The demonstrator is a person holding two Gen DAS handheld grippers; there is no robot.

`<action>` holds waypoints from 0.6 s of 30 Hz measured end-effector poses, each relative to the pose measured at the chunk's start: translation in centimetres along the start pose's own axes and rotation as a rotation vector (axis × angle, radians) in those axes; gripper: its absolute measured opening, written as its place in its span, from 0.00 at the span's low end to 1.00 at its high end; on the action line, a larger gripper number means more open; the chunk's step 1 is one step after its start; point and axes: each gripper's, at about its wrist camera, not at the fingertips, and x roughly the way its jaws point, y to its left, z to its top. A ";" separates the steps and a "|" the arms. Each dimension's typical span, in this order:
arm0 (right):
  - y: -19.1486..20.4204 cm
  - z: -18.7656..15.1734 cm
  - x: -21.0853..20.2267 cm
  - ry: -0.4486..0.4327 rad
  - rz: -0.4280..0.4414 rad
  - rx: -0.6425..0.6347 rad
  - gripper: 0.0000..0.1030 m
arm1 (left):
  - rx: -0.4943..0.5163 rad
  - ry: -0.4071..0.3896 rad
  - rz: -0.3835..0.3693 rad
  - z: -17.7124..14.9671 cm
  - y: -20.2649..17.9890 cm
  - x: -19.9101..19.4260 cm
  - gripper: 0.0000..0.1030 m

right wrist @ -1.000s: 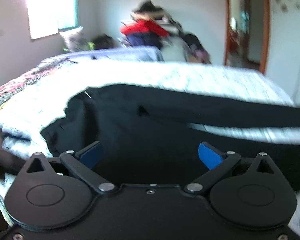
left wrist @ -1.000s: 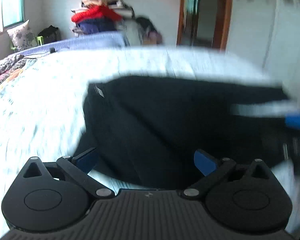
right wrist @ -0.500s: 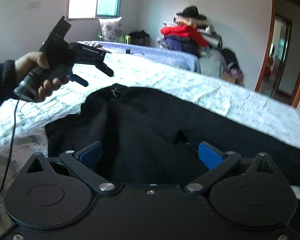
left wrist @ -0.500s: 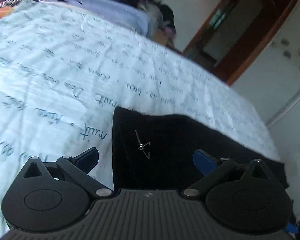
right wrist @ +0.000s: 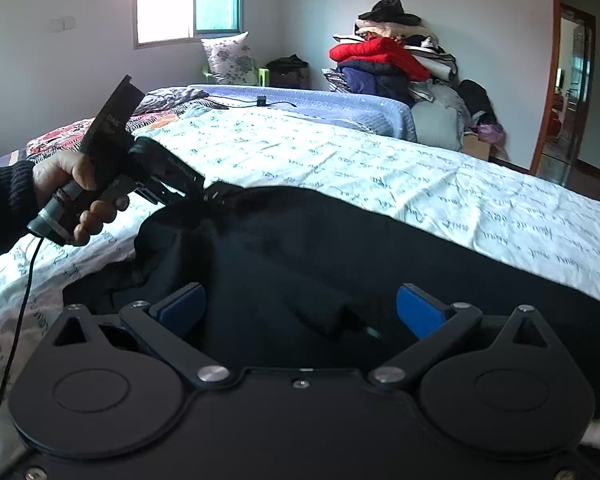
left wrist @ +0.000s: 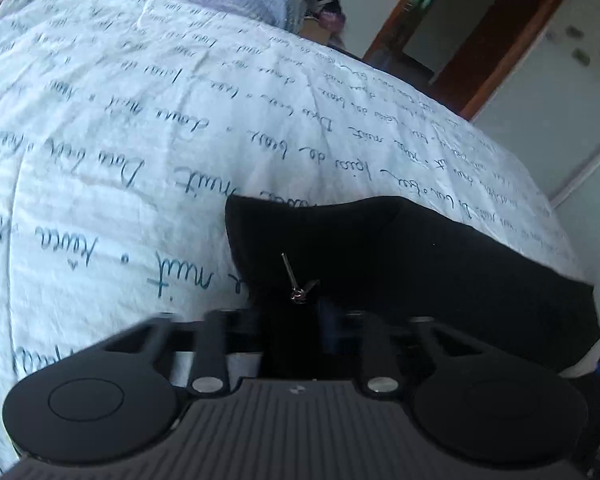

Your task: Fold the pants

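Black pants [right wrist: 340, 248] lie spread across the white bedsheet with script writing [right wrist: 380, 168]. In the left wrist view their waistband corner [left wrist: 300, 240], with a small metal clasp [left wrist: 296, 284], runs down between my left gripper's [left wrist: 300, 320] blurred fingers. Those jaws are closing and have nearly met on the fabric. The right wrist view shows a hand [right wrist: 72, 184] holding the left gripper [right wrist: 196, 196], whose tip pinches the bunched corner of the pants. My right gripper [right wrist: 300, 308] hovers open over the middle of the pants, nothing between its blue pads [right wrist: 180, 308].
A second bed with a lilac cover [right wrist: 320, 104] stands behind. A pile of clothes [right wrist: 388, 60] and a pillow [right wrist: 228, 58] sit by the far wall. An open doorway [right wrist: 572, 92] is on the right. A cable [right wrist: 16, 320] hangs from the left gripper.
The left gripper travelled to the waistband corner and its jaws went from wide open to nearly together on the fabric. The right gripper shifted sideways over the pants and stayed open.
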 end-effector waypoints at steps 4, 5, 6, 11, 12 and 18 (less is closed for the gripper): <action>-1.0 1.7 1.3 -0.065 0.052 -0.116 1.00 | 0.158 -0.115 0.086 -0.6 -2.5 -1.1 0.10; -1.4 2.0 1.7 -0.079 0.075 -0.145 1.00 | 0.229 -0.152 0.113 -1.2 -3.6 -1.5 0.10; -1.9 2.5 2.4 -0.079 0.113 -0.173 1.00 | 0.297 -0.183 0.144 -1.8 -4.8 -1.9 0.09; -4.9 5.6 8.8 0.091 0.288 -0.304 1.00 | 0.400 -0.296 0.156 -3.6 -7.0 -4.2 0.09; -5.4 6.1 10.1 0.115 0.299 -0.322 1.00 | 0.402 -0.321 0.144 -3.8 -7.2 -4.8 0.09; -7.1 8.7 15.1 0.115 0.370 -0.409 1.00 | 0.493 -0.417 0.095 -5.4 -8.2 -6.8 0.09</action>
